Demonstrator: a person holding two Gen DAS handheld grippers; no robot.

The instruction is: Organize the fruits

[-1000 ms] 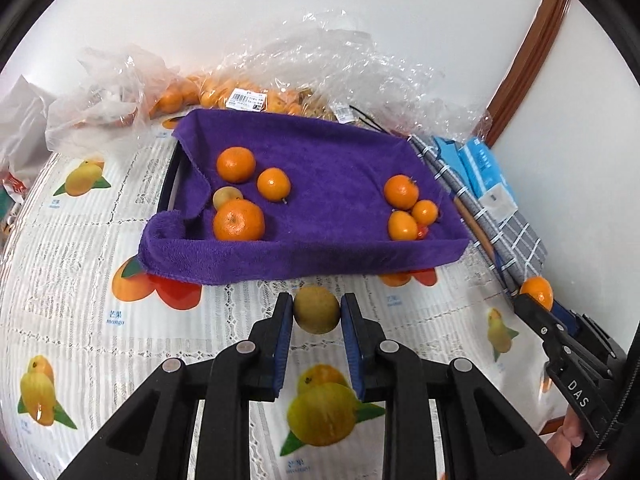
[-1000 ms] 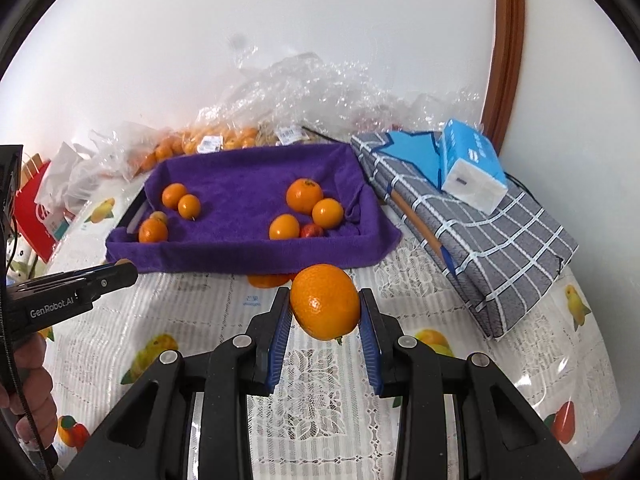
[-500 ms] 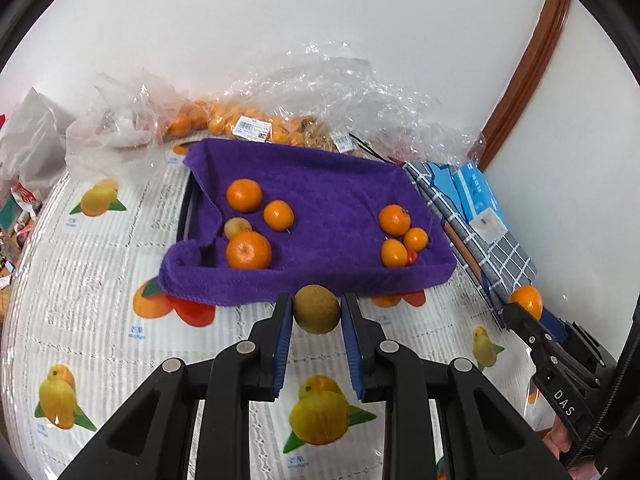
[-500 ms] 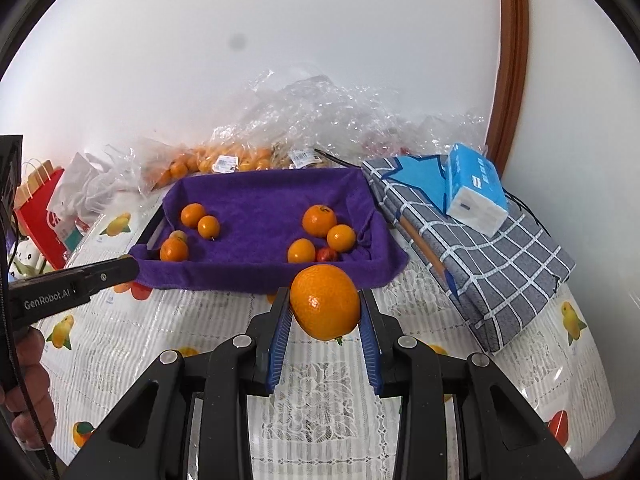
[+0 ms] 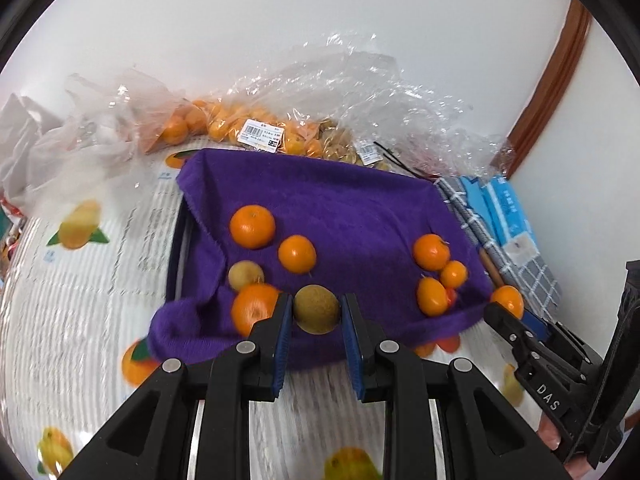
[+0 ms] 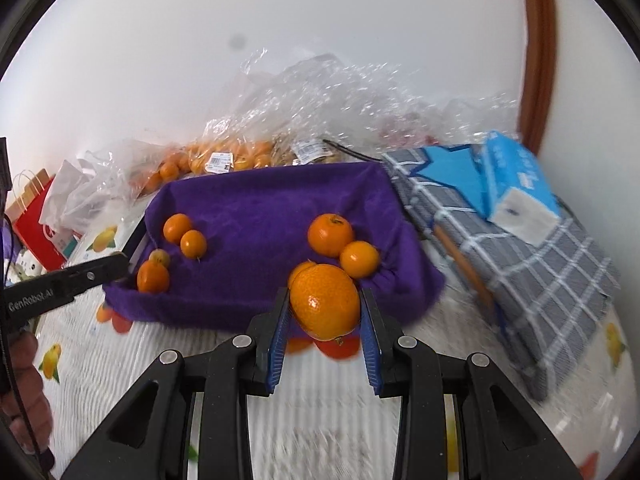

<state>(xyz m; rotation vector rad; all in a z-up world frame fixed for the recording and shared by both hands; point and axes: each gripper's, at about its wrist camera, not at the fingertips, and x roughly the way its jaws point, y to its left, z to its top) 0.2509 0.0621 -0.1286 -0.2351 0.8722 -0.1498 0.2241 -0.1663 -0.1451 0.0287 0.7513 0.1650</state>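
Note:
My left gripper point(image 5: 316, 310) is shut on a brownish-green round fruit point(image 5: 316, 309) and holds it over the near edge of the purple-towel tray point(image 5: 360, 200). My right gripper point(image 6: 325, 305) is shut on a large orange point(image 6: 325, 300) just before the tray's point(image 6: 260, 196) near right edge. The tray holds several oranges in two groups, left point(image 5: 252, 226) and right point(image 5: 431, 252), plus a small yellowish fruit point(image 5: 245, 274). The right gripper with its orange point(image 5: 507, 300) also shows at the right of the left wrist view.
Clear plastic bags of oranges point(image 5: 224, 124) lie behind the tray against the wall. A checked grey cloth point(image 6: 520, 248) with a blue tissue pack point(image 6: 516, 188) sits to the right. A red paper bag point(image 6: 36, 224) stands far left. The tablecloth has fruit prints.
Both grippers moved forward toward the tray, each still holding its fruit; the tray looks larger and closer in both views.

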